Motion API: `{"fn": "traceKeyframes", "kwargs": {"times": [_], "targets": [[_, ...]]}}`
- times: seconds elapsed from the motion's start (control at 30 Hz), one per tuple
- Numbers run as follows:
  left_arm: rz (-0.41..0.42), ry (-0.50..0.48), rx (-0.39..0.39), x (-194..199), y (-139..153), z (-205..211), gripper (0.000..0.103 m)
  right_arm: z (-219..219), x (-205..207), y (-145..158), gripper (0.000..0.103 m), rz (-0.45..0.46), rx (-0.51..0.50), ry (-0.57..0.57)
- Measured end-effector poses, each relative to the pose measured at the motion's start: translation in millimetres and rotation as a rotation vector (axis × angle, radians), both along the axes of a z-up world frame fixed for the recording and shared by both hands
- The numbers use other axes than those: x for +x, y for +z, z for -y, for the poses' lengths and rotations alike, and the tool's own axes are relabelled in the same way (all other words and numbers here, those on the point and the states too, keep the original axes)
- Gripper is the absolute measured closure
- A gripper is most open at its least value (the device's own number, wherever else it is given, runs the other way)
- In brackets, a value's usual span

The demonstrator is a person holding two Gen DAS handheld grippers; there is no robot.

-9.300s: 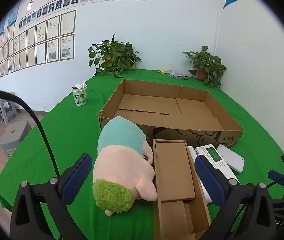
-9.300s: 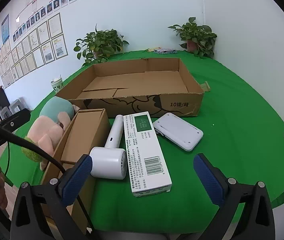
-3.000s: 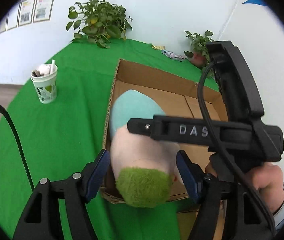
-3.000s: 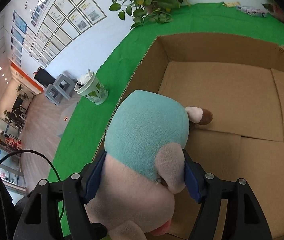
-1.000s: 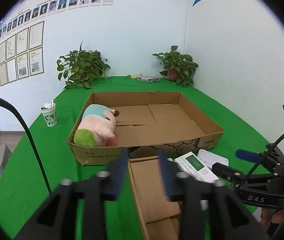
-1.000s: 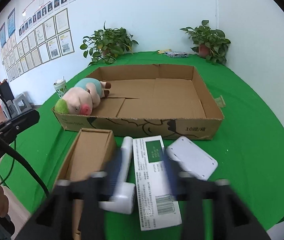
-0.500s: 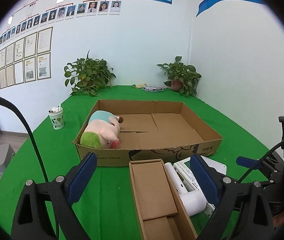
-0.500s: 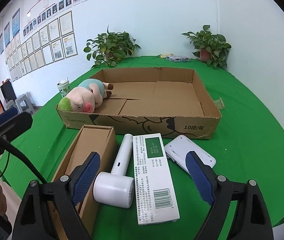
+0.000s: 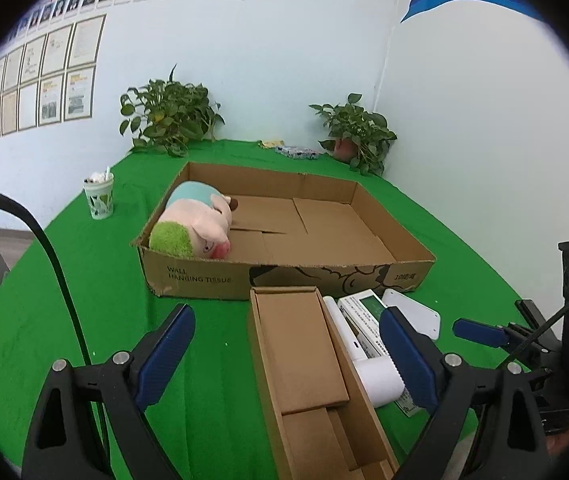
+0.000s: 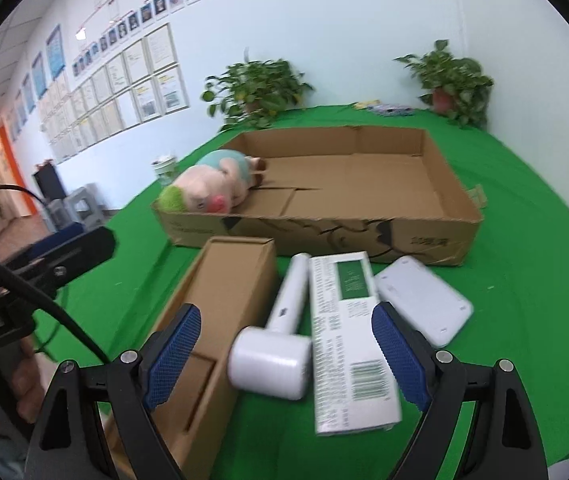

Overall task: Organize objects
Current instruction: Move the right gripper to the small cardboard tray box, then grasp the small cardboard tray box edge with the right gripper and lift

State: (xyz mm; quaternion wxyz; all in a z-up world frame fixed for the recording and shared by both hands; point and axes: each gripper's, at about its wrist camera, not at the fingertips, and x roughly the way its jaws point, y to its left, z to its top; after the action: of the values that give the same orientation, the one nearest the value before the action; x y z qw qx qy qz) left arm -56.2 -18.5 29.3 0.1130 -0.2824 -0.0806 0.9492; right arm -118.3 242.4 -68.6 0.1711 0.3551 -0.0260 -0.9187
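Both grippers released, empty; right gripper (image 10: 286, 354) should straddle hair dryer (image 10: 280, 332) w/ jaws square, then lift into big box (image 10: 436, 184).

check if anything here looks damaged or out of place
The big cardboard tray has a torn, ragged front wall near its right corner. Inside it, the plush pig lies on its side. The white hair dryer and white carton lie loose on the green table outside it.

- Plush (image 9: 194, 226) lies in the big box's (image 9: 284, 276) left end.
- Before the big box, left to right: narrow box (image 10: 220, 304), dryer (image 10: 280, 332), carton (image 10: 348, 328), white case (image 10: 424, 304).
- Cup (image 9: 99, 196) left of big box.
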Motion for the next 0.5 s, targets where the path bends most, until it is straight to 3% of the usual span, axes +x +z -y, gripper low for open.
{"fn": "traceKeyframes", "kwargs": {"times": [0.1,0.2,0.33,0.5], "targets": [[0.058,-0.020,0.028,4,-11,9,0.014,4,11,-8,0.016,0.067,-0.063,0.075],[0.103,-0.046,-0.005,10,-26,7,0.015,13,23,-23,0.018,0.139,-0.066,0.115],[0.183,-0.105,-0.038,8,-49,-4,0.032,28,24,-45,0.036,0.202,-0.023,0.104],[0.299,-0.126,0.017,-10,-77,-4,0.049,40,13,-63,0.052,0.234,0.022,0.090]]}}
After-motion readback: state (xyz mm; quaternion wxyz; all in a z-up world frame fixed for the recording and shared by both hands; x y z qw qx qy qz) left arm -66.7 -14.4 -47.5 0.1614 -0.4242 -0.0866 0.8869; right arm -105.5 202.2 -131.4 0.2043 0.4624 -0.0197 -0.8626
